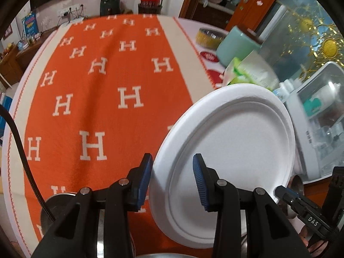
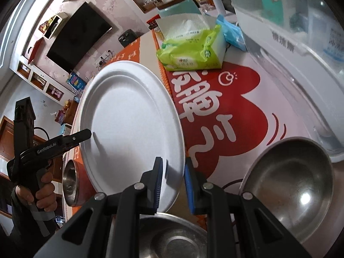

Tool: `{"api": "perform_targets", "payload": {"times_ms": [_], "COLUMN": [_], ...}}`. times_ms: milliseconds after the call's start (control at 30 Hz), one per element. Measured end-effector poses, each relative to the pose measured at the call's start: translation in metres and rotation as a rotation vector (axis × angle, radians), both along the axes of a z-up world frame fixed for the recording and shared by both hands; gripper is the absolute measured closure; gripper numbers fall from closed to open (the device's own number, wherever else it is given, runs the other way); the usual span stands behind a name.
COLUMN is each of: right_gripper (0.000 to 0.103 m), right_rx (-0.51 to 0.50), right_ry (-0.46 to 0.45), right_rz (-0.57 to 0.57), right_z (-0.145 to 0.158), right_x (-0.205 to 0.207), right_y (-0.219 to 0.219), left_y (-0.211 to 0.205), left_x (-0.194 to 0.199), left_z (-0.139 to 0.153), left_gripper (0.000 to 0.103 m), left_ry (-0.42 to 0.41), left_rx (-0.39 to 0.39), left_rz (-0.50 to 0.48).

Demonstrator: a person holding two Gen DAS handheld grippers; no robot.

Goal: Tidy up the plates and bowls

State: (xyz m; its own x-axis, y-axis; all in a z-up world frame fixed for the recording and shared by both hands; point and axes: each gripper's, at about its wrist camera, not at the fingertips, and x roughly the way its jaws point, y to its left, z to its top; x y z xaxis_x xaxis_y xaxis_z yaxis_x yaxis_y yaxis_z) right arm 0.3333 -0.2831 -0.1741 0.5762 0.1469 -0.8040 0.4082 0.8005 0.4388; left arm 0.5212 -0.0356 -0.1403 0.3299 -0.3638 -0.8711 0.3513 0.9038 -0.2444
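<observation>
Where the left gripper (image 1: 172, 178) grips: narrowly closed on the near rim of a white round paper plate (image 1: 232, 150), one blue pad outside the rim, the other over the plate's inner face.
Right gripper (image 2: 173, 182): narrow too, its blue pads clamped across the opposite rim of the same plate.
Plate: held between both grippers, tilted, clear of the table.
Person's hand (image 2: 40, 189): wrapped round the left gripper's black handle.
Below the plate: a round stainless steel bowl (image 2: 172, 236) under the right gripper, a second steel bowl (image 2: 290, 189) to its right.
Table cover: an orange cloth with white H letters (image 1: 96, 86), beside a white mat printed with a red heart (image 2: 236, 107).
Further out: a green pack of tissues (image 2: 191, 45) on the mat; a clear plastic storage box (image 1: 318, 118) at the table's edge.
</observation>
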Motion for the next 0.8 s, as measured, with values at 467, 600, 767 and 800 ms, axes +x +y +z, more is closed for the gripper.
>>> {"api": "perform_targets", "payload": {"times_ms": [467, 600, 767, 800], "right_gripper": [0.084, 0.083, 0.084, 0.084], "right_rx": [-0.022, -0.026, -0.041, -0.044], "right_ry": [-0.076, -0.092, -0.111, -0.115], "right_rz": [-0.034, -0.039, -0.042, -0.041], "right_z": [0.047, 0.064, 0.086, 0.090], "right_x": [-0.028, -0.041, -0.065, -0.069], "right_y": [0.005, 0.009, 0.019, 0.022], "left_y": [0.001, 0.006, 0.014, 0.017], "left_x": [-0.051, -0.068, -0.099, -0.107], "left_z": [0.086, 0.101, 0.118, 0.122], "left_gripper": [0.066, 0.066, 0.066, 0.066], "left_ry": [-0.193, -0.199, -0.201, -0.203], "left_rx": [-0.056, -0.064, -0.060, -0.062], "left_rz": [-0.015, -0.015, 0.000, 0.005]}}
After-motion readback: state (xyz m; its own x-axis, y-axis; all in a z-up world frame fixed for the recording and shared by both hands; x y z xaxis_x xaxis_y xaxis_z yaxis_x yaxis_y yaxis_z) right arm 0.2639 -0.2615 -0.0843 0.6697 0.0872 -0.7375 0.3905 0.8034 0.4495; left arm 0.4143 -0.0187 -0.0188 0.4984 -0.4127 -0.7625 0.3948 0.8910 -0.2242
